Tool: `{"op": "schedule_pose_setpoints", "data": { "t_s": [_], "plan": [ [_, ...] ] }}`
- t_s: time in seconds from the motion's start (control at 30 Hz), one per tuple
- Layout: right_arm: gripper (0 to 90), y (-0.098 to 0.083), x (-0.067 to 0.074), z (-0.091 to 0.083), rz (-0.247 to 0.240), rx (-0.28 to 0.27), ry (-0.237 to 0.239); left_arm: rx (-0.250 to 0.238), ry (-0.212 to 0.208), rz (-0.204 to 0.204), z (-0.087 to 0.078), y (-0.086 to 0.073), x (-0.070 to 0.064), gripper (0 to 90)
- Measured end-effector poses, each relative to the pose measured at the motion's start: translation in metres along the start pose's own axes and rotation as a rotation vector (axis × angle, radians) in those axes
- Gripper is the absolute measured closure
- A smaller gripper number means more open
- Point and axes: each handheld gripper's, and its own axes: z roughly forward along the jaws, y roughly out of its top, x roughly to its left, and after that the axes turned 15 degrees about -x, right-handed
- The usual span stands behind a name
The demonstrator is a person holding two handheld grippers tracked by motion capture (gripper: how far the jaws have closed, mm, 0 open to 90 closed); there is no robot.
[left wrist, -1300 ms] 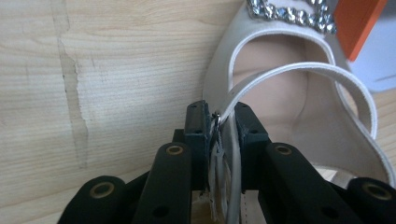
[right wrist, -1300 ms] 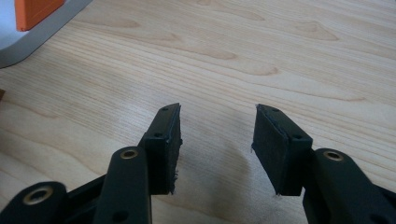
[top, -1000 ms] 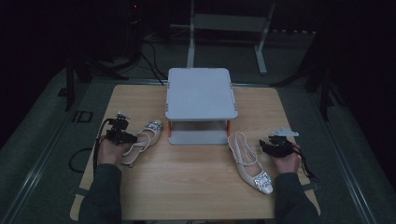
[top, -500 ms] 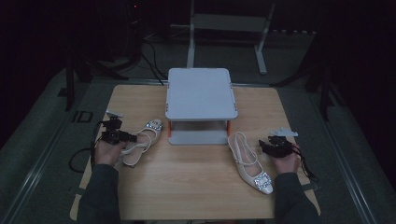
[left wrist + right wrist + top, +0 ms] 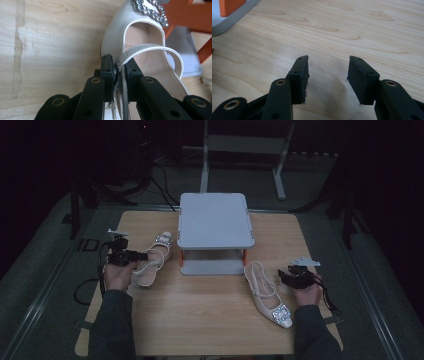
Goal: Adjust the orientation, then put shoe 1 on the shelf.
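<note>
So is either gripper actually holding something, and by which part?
The left gripper pinches the left shoe by its side edge at the strap. The right gripper is open, holding nothing.

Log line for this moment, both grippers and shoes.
left gripper: shut on left shoe strap | right gripper: open, beside right shoe

We found the left shoe's (image 5: 140, 37) heel hidden behind the tongs (image 5: 119, 68); its buckle (image 5: 150, 10) was cropped.
</note>
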Motion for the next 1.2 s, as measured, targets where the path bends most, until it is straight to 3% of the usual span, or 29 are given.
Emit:
{"op": "schedule_pose_setpoints", "data": {
  "t_s": [0.53,0.63,0.8,0.97,1.2],
  "plan": [
    [50.9,0.000,0.000,0.001,0.001,0.002,0.000,-0.125,0.039,-0.044,-0.029,0.047,-0.032,81.0],
    [50.9,0.000,0.000,0.001,0.001,0.002,0.001,-0.132,0.018,-0.039,-0.033,0.059,-0.040,81.0],
    [50.8,0.000,0.001,0.002,0.002,0.004,0.001,-0.155,0.018,-0.014,-0.038,0.080,-0.061,80.9],
    [50.8,0.001,0.000,0.002,0.002,0.002,0.001,-0.191,-0.012,-0.022,-0.043,0.099,-0.082,80.9],
    [50.9,0.001,-0.001,0.003,0.006,0.000,-0.001,-0.200,-0.042,-0.015,-0.039,0.116,-0.113,80.9]
  ]
}}
